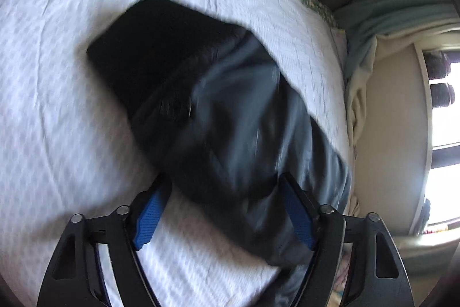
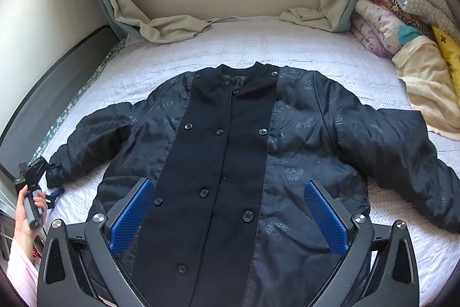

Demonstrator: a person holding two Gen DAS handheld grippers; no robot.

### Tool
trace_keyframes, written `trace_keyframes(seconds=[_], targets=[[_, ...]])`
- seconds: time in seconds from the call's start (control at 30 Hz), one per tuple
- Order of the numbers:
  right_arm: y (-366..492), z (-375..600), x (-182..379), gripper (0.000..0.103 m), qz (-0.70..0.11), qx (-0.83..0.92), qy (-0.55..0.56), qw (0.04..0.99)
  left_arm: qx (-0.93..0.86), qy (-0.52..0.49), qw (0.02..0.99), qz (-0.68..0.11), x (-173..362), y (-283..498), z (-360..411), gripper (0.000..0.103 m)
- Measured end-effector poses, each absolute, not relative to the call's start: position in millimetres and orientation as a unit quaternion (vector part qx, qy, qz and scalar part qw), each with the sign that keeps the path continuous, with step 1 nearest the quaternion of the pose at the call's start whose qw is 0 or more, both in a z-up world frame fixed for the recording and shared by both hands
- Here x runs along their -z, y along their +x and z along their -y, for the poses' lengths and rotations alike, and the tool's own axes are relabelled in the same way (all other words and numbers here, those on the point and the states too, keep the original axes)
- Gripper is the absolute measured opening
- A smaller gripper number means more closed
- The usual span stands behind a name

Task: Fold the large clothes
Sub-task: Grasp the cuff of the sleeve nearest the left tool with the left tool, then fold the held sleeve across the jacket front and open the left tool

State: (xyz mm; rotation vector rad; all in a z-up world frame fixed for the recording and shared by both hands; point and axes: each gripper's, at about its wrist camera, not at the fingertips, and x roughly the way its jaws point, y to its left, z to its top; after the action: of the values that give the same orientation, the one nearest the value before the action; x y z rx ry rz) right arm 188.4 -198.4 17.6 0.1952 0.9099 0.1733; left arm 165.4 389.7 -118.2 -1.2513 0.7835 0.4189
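Note:
A large black jacket (image 2: 230,140) lies spread flat on the white bed cover (image 2: 258,42), collar far, buttons showing, both sleeves out to the sides. My right gripper (image 2: 228,206) hovers open above the jacket's lower front, holding nothing. In the right wrist view my left gripper (image 2: 53,193) sits at the cuff of the left sleeve, held by a hand. In the left wrist view the sleeve (image 1: 230,120) runs between my left gripper's (image 1: 227,209) blue pads; the jaws stand wide apart around it. The view is blurred.
A pile of folded blankets and bedding (image 2: 408,19) fills the bed's far right corner. Cream curtains (image 2: 178,25) hang from the window onto the far edge. A dark bed frame (image 2: 57,71) and wall run along the left side.

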Motion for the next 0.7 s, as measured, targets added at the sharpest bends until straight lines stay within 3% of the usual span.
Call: trace_keyframes(seconds=[0.1, 0.17, 0.27, 0.4, 0.7], targets=[[191, 197, -15, 0.103, -0.441, -0.087, 0.089, 0.889, -0.197, -0.563, 0.723, -0.348, 122, 170, -395, 0.055], [192, 194, -13, 0.103, -0.444, -0.090, 0.086, 0.887, -0.191, -0.572, 0.721, -0.341, 127, 172, -396, 0.033], [193, 190, -12, 0.103, -0.447, -0.094, 0.081, 0.886, -0.176, -0.590, 0.720, -0.320, 125, 168, -397, 0.016], [196, 188, -10, 0.103, -0.448, -0.093, 0.075, 0.886, -0.169, -0.564, 0.753, -0.296, 98, 164, -387, 0.013], [196, 191, -12, 0.103, -0.447, -0.081, 0.077, 0.887, -0.138, -0.377, 0.882, -0.247, -24, 168, -305, 0.013]])
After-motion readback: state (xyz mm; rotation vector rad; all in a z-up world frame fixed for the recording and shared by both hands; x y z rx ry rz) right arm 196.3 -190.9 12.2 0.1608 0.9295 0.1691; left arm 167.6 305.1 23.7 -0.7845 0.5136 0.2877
